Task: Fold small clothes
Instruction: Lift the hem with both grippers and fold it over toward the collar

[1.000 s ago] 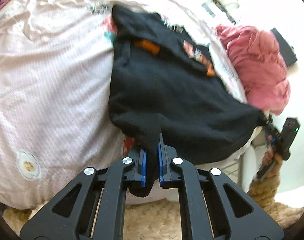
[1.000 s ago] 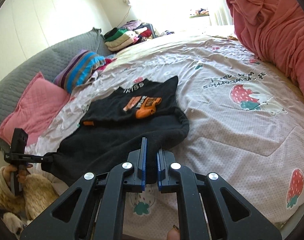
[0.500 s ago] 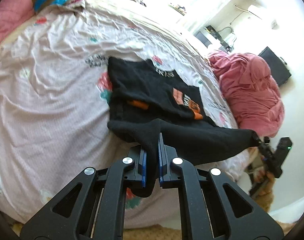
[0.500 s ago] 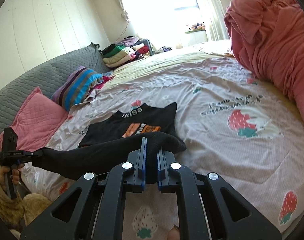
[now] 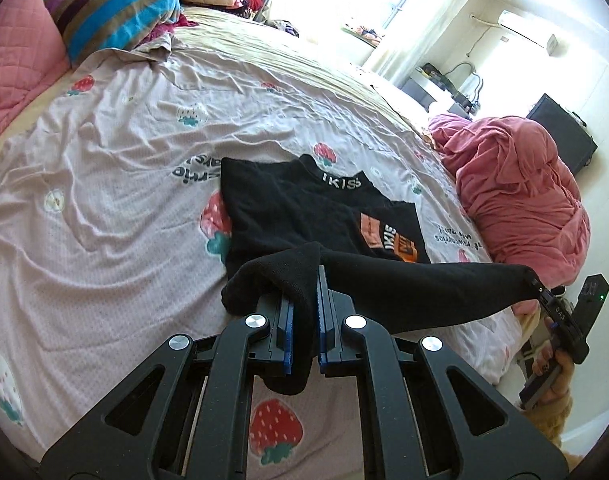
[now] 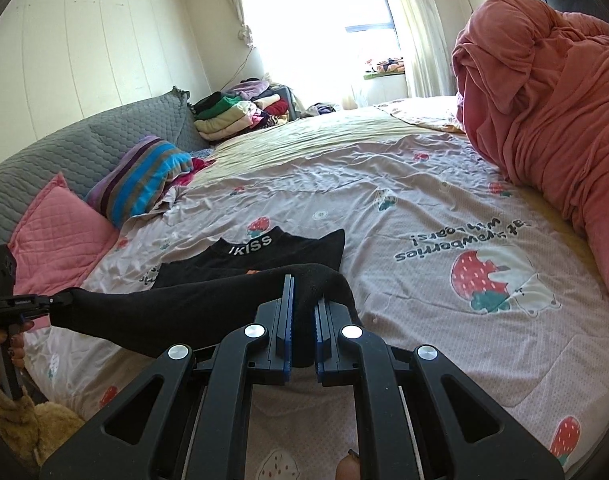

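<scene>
Garment: a black top lies on the strawberry-print bedsheet, collar end flat and away from the person, printed side up; its near hem is lifted off the bed.
Left gripper: jaws closed tight on one corner of the hem, cloth bunched between the blue pads and hanging below them.
Right gripper: likewise clamped on the other hem corner (seen from the left view, it sits far right, in the person's hand).
Why held so: a corner in each gripper keeps the hem stretched as one straight band between them, so it can travel over the chest print as an even edge.
Step, as I judge it: the bottom-to-top fold is under way, not yet laid.
Surroundings: a pink bundle of bedding sits well clear to the right.
</scene>
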Demonstrator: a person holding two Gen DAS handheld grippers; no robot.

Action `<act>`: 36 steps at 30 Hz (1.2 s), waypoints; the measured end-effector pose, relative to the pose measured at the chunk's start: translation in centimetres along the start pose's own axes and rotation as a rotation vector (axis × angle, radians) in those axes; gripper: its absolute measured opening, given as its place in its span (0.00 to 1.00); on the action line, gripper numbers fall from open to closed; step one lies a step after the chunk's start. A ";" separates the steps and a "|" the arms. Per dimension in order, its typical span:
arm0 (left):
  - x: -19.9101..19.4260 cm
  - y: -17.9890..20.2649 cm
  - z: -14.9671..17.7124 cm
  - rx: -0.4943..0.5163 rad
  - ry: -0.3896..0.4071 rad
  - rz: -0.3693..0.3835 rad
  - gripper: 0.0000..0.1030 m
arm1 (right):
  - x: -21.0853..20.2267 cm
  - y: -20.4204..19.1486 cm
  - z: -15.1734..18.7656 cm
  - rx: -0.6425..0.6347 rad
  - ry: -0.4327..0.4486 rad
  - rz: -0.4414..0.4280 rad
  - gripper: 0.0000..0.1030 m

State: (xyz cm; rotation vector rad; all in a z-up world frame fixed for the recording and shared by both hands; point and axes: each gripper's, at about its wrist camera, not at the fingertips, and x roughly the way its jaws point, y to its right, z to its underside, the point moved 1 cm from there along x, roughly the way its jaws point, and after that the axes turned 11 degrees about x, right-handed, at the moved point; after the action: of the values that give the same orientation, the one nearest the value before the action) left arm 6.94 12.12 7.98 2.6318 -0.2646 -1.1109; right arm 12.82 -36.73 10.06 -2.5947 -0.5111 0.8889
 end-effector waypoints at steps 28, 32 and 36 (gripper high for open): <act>4.1 -1.4 -3.8 -0.027 0.070 -0.108 0.03 | 5.6 -0.8 -3.7 -0.010 0.035 0.036 0.07; 4.6 -1.4 -4.6 -0.034 0.077 -0.126 0.03 | 6.6 -0.4 -4.2 0.002 0.032 0.042 0.07; 5.3 -1.4 -5.2 -0.044 0.078 -0.150 0.03 | 7.6 -0.1 -4.8 0.018 0.017 0.036 0.07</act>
State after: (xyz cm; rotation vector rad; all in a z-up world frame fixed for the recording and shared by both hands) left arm 14.38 12.92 7.44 2.6850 -0.0275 -1.0427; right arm 21.48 -34.31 9.74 -2.6009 -0.4513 0.8778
